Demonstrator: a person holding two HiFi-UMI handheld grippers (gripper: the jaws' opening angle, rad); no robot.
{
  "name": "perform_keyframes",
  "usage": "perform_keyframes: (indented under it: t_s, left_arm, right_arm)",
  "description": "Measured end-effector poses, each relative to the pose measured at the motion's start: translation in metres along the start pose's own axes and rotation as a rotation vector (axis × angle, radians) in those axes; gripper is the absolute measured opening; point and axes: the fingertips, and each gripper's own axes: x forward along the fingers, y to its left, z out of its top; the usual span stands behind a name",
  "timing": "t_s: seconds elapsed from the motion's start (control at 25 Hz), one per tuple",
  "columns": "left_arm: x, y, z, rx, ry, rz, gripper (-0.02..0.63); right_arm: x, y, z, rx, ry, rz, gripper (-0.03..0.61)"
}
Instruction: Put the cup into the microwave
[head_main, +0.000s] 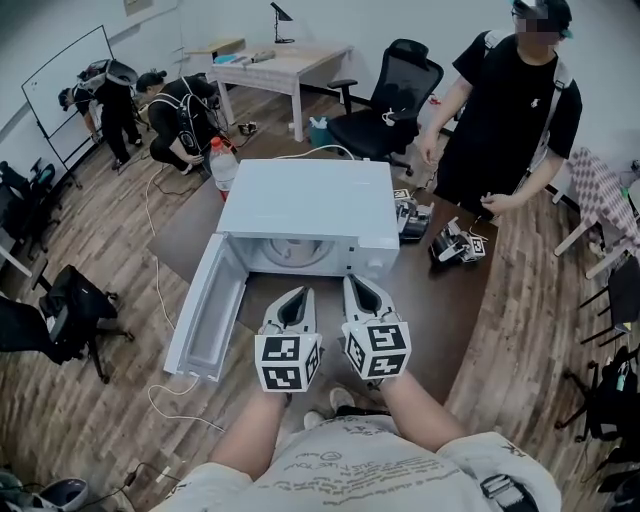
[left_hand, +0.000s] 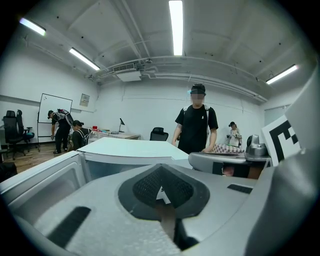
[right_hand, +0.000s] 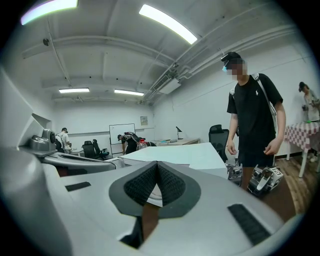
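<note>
**Entry – cup / microwave, status check**

- **Microwave** (head_main: 305, 205): white, countertop type, mid-table on dark table (head_main: 450, 320). Door (head_main: 210, 315) swung fully open to the left, inner face up toward the camera. Cavity mouth faces the near side.
- **Cup**: not made out in any view. Only a strip of the cavity shows under the top panel, w/ a pale round form (head_main: 295, 252) in it, prob. the turntable. Whether the cup sits further in, can't tell. None on the table, none in either tool. Its look (colour, handle, contents) can't be given.
- **Left gripper** (head_main: 297, 293): near side, just in front of the cavity mouth, pointing at it. Jaws clenched pad to pad, nothing between – confirmed in the left gripper view.
- **Right gripper** (head_main: 358, 284): just beside the left, same heading. Jaws also pressed together, empty.
- **Progress, est.**: both tools empty and door open – reads as either cup already placed inside, or not yet fetched. If placed, what's left is at most shutting the door. Not settled by these views.
- **Misc.**: spare gripper units (head_main: 455, 243) on the table's far right; bottle w/ red cap (head_main: 222, 165) at far left of the microwave; person in black (head_main: 510, 100) standing at the far right.
</note>
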Motion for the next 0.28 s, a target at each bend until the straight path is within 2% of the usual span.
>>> perform_keyframes:
  t_s: [0.28]
  left_arm:
    - [0.009,-0.005,0.002,0.006,-0.005,-0.019,0.012]
  right_arm:
    - [0.003,-0.013,0.002,-0.014,-0.014,-0.010,0.014]
